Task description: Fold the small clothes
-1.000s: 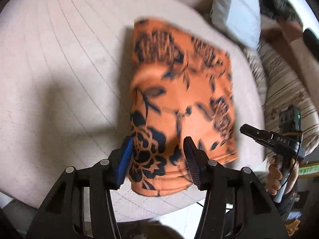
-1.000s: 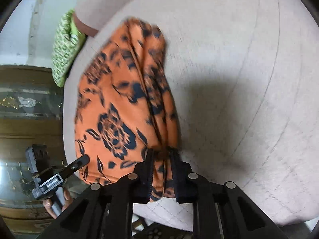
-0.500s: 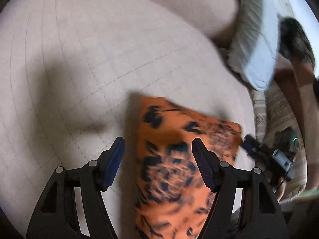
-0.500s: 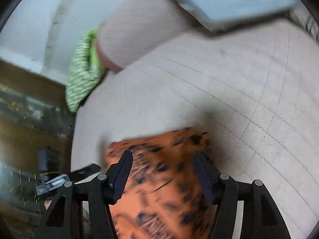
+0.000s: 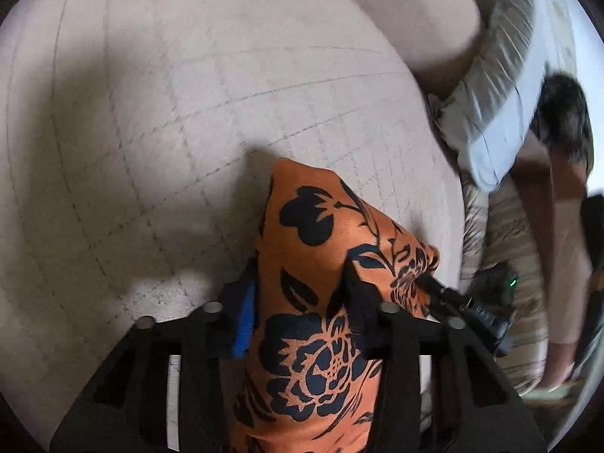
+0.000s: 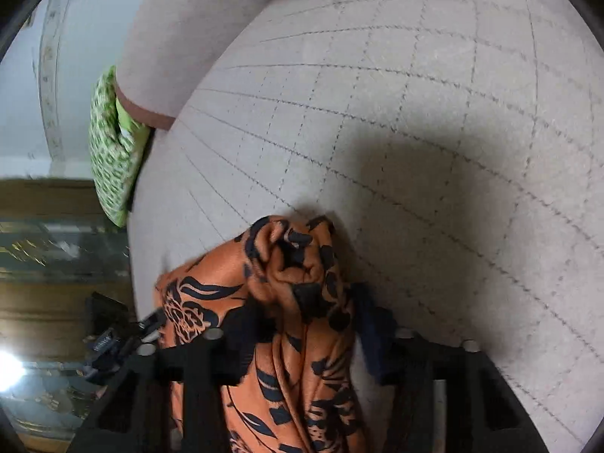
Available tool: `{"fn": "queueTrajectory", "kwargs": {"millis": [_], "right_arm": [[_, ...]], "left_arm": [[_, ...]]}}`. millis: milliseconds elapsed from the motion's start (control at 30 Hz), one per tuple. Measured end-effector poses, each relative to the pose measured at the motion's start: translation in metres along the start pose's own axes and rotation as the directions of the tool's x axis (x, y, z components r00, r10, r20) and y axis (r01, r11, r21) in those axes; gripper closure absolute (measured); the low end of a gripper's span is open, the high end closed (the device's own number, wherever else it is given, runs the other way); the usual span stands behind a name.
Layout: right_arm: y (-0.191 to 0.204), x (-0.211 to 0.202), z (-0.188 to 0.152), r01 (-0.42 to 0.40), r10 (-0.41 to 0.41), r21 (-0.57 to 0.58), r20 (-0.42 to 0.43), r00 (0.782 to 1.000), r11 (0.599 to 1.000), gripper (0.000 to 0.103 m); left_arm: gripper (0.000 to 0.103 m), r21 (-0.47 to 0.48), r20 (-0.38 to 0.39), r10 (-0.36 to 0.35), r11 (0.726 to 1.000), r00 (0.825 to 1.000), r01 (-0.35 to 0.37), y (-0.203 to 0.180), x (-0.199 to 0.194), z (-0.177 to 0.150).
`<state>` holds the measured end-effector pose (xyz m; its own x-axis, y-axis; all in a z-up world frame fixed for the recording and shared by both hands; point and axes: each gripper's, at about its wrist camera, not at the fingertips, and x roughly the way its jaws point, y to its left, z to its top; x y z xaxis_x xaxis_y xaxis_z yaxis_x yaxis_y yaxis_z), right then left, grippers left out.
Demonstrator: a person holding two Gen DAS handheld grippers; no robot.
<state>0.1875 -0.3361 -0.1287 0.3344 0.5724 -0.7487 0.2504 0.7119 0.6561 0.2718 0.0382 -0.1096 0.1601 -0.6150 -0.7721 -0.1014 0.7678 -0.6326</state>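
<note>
An orange cloth with a dark blue flower print (image 5: 313,302) lies folded on the beige quilted seat (image 5: 170,120). Its far corner rises in a peak between the fingers of my left gripper (image 5: 300,271), whose jaws are closing and touch the fabric on both sides. In the right wrist view the other end of the cloth (image 6: 298,271) is bunched into a wrinkled lump between the fingers of my right gripper (image 6: 307,298), which is closing too with its pads against the fabric. Each gripper shows at the edge of the other's view: the right gripper (image 5: 472,309), the left gripper (image 6: 113,336).
A pale blue-grey pillow (image 5: 490,113) and a striped cushion (image 5: 506,249) lie to the right of the seat, with a person's arm (image 5: 562,234) beside them. A green patterned cushion (image 6: 109,151) sits at the seat's left edge, next to a wooden cabinet (image 6: 49,302).
A second ago the cloth lay flat with my right gripper shut on its near edge. Both grippers then opened wide, moved forward over it, and now close on its bunched far part.
</note>
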Motion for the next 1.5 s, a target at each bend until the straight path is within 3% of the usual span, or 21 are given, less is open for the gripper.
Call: {"fn": "queueTrajectory", "kwargs": {"millis": [67,200,300,367,433,500,600,733,800,900,967,1033,1067,1133,1200,1300,1400,1500], "right_arm": [[0.003,-0.005,0.0,0.006,-0.006,-0.003,0.022,1.0,1.0,0.073],[0.021,-0.03,-0.003,-0.025,0.031,-0.059,0.099,0.995,0.998,0.076],[-0.001,-0.016,0.007,-0.095,0.093,0.019,0.086,0.992,0.995,0.075],[-0.014,-0.002,0.005,-0.136,0.128,0.086,0.085,0.988,0.987,0.072],[-0.011,-0.002,0.004,-0.134,0.127,0.087,0.086,0.988,0.987,0.068],[0.001,-0.012,0.003,-0.111,0.106,0.057,0.088,0.99,0.992,0.065],[0.016,-0.026,-0.003,-0.102,0.099,0.014,0.107,0.989,0.995,0.052],[0.017,-0.035,-0.026,-0.077,0.076,0.001,0.084,0.994,0.997,0.052],[0.017,-0.03,-0.038,-0.065,0.065,0.0,0.063,0.996,0.998,0.052],[0.016,-0.013,-0.047,0.028,-0.028,-0.003,0.043,0.999,1.0,0.052],[0.01,0.0,-0.048,0.02,-0.02,0.023,0.021,1.0,1.0,0.058],[0.007,0.003,-0.048,-0.013,0.012,0.057,0.013,1.0,0.998,0.074],[0.009,0.0,-0.047,-0.005,0.004,0.05,0.011,1.0,0.999,0.077],[0.01,-0.01,-0.045,-0.021,0.019,0.062,0.038,0.999,0.998,0.084],[0.012,-0.015,-0.045,-0.014,0.011,0.058,0.054,0.998,0.998,0.087],[0.013,0.004,-0.045,0.069,-0.07,0.015,0.037,0.997,0.998,0.087],[0.014,0.002,-0.044,0.061,-0.062,0.012,0.036,0.997,0.998,0.086],[0.018,-0.014,-0.058,0.05,-0.05,-0.004,0.064,0.997,0.999,0.084]], "left_arm": [[0.075,0.022,0.03,-0.045,0.999,0.999,0.044,-0.008,-0.01,-0.002],[0.075,0.064,0.096,-0.124,0.991,0.988,0.118,-0.018,-0.025,0.001],[0.072,-0.016,0.087,-0.06,0.998,0.994,0.061,-0.001,-0.007,0.012],[0.056,-0.048,0.064,-0.011,0.999,0.998,0.014,0.011,0.008,0.015],[0.047,-0.038,0.067,0.01,0.999,0.998,-0.007,0.015,0.005,0.013],[0.046,-0.057,0.056,0.013,0.998,0.998,-0.01,0.015,-0.005,0.008],[0.044,-0.02,0.037,-0.006,1.0,0.999,0.007,0.008,-0.011,-0.004],[0.044,0.049,0.025,0.097,0.994,0.995,-0.098,0.004,-0.006,-0.024],[0.043,0.052,0.007,0.1,0.994,0.995,-0.1,0.004,-0.001,-0.034],[0.043,0.041,0.019,0.088,0.995,0.996,-0.088,0.006,0.001,-0.043],[0.05,0.039,0.021,0.089,0.995,0.996,-0.09,0.005,0.007,-0.042],[0.058,0.021,0.022,0.076,0.997,0.997,-0.076,0.002,0.008,-0.042],[0.061,0.025,0.031,0.07,0.997,0.997,-0.071,-0.001,0.005,-0.043],[0.062,0.046,0.047,0.08,0.996,0.996,-0.082,-0.008,0.003,-0.044],[0.062,0.062,0.047,0.117,0.991,0.992,-0.12,-0.009,0.007,-0.045],[0.052,0.052,0.007,0.133,0.99,0.991,-0.133,-0.003,0.016,-0.038],[0.047,0.07,-0.018,0.129,0.989,0.992,-0.127,-0.003,0.012,-0.038],[0.047,0.06,0.007,0.133,0.989,0.991,-0.134,-0.002,-0.002,-0.046]]}}
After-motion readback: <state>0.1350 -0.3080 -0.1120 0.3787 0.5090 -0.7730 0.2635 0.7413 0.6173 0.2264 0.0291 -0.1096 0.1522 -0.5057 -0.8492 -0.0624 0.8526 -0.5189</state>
